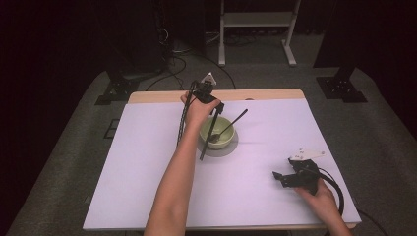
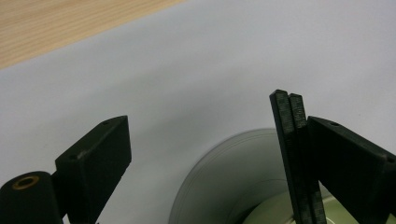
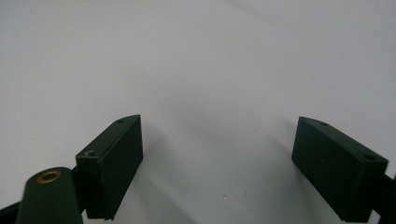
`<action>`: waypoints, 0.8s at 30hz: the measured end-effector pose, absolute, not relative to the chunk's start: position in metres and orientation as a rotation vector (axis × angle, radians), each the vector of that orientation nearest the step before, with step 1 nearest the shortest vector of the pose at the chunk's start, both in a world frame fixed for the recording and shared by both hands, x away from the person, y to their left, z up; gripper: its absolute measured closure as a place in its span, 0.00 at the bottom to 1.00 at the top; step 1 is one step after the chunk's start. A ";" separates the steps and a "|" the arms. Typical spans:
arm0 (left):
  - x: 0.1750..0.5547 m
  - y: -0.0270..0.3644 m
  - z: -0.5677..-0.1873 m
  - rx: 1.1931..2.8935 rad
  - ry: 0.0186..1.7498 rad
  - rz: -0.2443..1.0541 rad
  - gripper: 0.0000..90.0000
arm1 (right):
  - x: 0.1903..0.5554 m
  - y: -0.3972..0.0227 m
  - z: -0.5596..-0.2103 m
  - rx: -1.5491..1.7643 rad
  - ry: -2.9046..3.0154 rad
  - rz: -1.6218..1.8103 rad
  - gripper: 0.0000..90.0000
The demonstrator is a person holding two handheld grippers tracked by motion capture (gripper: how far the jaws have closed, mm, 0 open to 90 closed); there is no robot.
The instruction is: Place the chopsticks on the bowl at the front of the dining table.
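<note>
A pale green bowl sits on a grey saucer near the middle of the white-covered table. A dark utensil rests in the bowl, its handle pointing up and to the right. My left gripper hovers over the bowl's far left side and is open. A pair of thin black sticks slants down from it past the bowl's left rim. In the left gripper view the sticks lie against the right jaw, above the saucer. My right gripper rests low on the sheet at the near right, open and holding nothing.
A white sheet covers the table, leaving a wooden strip bare along the far edge. Beyond the table are a white frame stand, floor cables and black stand feet. Bare sheet surrounds the bowl.
</note>
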State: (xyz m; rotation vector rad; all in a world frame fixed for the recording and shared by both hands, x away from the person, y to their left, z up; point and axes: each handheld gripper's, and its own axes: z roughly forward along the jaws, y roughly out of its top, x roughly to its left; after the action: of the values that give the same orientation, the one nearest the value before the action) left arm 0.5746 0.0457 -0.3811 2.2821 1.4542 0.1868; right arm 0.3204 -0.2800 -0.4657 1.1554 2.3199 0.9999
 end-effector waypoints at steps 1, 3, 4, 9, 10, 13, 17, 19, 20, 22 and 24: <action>0.575 0.047 -0.381 2.283 1.458 0.192 0.09 | 0.320 -0.280 -0.466 1.158 2.320 1.001 0.17; 0.574 0.051 -0.381 2.274 1.470 0.195 0.09 | 0.320 -0.280 -0.466 1.157 2.320 1.001 0.17; 0.574 0.054 -0.381 2.271 1.472 0.192 0.09 | 0.320 -0.280 -0.466 1.157 2.321 1.000 0.17; 0.574 0.063 -0.381 2.261 1.493 0.202 0.09 | 0.320 -0.280 -0.466 1.157 2.321 1.001 0.17; 0.574 0.064 -0.381 2.257 1.499 0.200 0.09 | 0.320 -0.280 -0.466 1.158 2.321 1.002 0.17; 0.574 0.068 -0.381 2.253 1.513 0.206 0.09 | 0.320 -0.280 -0.466 1.159 2.321 1.001 0.17; 0.574 0.072 -0.379 2.253 1.521 0.209 0.09 | 0.320 -0.280 -0.466 1.160 2.322 1.001 0.17; 0.574 0.073 -0.378 2.250 1.519 0.206 0.09 | 0.320 -0.280 -0.466 1.160 2.322 1.002 0.17; 0.574 0.073 -0.378 2.255 1.519 0.211 0.09 | 0.320 -0.280 -0.466 1.158 2.322 1.002 0.17; 0.574 0.073 -0.378 2.257 1.523 0.209 0.09 | 0.320 -0.280 -0.466 1.160 2.322 1.002 0.17; 0.574 0.074 -0.378 2.258 1.531 0.214 0.09 | 0.320 -0.280 -0.466 1.158 2.321 1.001 0.17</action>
State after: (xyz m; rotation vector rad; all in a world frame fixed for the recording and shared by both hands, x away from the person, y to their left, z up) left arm 0.5740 0.0739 -0.3781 2.2578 1.5311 0.2144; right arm 0.3203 -0.2798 -0.4657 1.1583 2.3215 1.0012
